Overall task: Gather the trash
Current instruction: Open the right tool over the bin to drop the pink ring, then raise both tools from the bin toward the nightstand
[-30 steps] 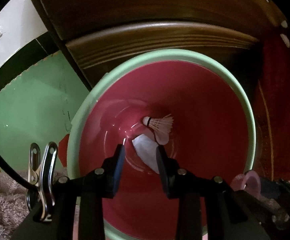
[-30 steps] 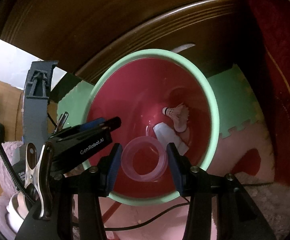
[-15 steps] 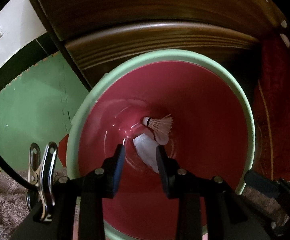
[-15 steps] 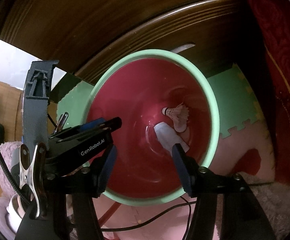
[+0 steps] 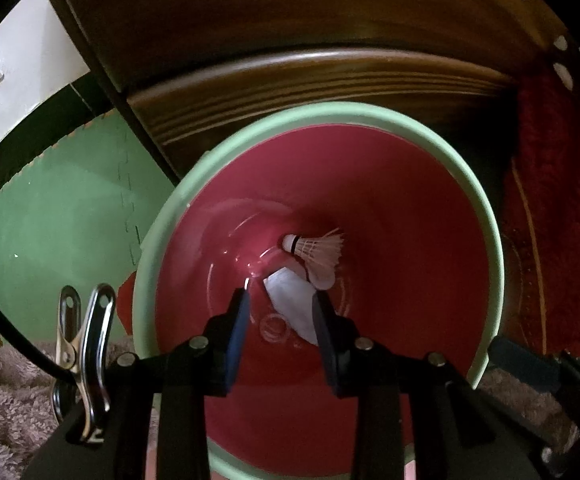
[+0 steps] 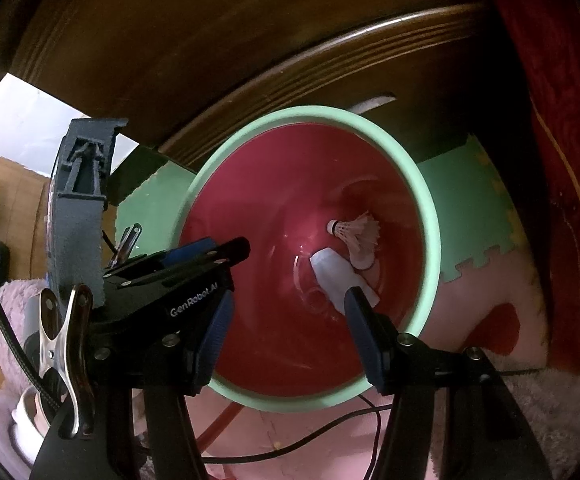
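Note:
A red bin with a pale green rim (image 5: pixel 485 216) (image 6: pixel 425 200) stands below both grippers. At its bottom lie a white shuttlecock (image 5: pixel 317 250) (image 6: pixel 355 232), a white scrap of paper (image 5: pixel 290 300) (image 6: pixel 331 272) and a clear tape ring (image 5: pixel 274 326) (image 6: pixel 315 300), which is faint. My left gripper (image 5: pixel 282 294) hangs over the bin mouth, its jaws a little apart with nothing between them. My right gripper (image 6: pixel 288 296) stands wide open and empty above the bin's near side. The left gripper's body (image 6: pixel 206 254) shows beside it.
Dark carved wooden furniture (image 5: pixel 290 80) rises right behind the bin. Green foam mat (image 5: pixel 62 220) lies to the left, pink mat (image 6: pixel 481 300) and a red cloth (image 6: pixel 561 160) to the right. A fluffy rug (image 5: pixel 2 400) and loose cables (image 6: pixel 329 432) lie in front.
The right gripper's jaws have spread and the pinkish tape ring has left them; it now lies at the bottom of the bin. The left gripper has not moved.

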`<action>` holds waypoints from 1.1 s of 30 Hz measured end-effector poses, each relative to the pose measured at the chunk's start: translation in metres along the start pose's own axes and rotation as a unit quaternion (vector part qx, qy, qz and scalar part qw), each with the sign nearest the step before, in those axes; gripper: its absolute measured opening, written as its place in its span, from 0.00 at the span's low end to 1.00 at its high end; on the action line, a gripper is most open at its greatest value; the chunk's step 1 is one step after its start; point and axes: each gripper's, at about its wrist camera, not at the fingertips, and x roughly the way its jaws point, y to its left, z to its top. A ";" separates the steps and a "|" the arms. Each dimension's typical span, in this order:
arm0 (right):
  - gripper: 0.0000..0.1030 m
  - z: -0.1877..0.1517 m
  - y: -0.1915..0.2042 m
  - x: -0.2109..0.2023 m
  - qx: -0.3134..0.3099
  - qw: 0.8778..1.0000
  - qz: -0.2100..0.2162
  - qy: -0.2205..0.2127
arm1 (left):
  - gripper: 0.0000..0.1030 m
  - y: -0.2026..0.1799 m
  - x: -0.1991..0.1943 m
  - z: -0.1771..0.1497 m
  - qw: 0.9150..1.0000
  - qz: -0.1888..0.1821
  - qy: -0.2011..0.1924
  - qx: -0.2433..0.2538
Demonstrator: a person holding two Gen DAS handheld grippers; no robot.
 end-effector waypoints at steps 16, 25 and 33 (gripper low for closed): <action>0.57 -0.004 0.014 -0.027 -0.038 0.999 0.004 -0.035 | 0.31 -0.005 -0.033 -0.011 0.999 -0.009 -0.029 0.012; 0.57 -0.008 0.022 -0.053 -0.050 0.996 0.025 -0.065 | 0.31 -0.010 -0.068 -0.017 0.998 -0.019 -0.063 0.020; 0.58 -0.010 0.026 -0.081 -0.059 0.992 0.033 -0.104 | 0.32 -0.016 -0.101 -0.021 0.996 -0.027 -0.085 0.032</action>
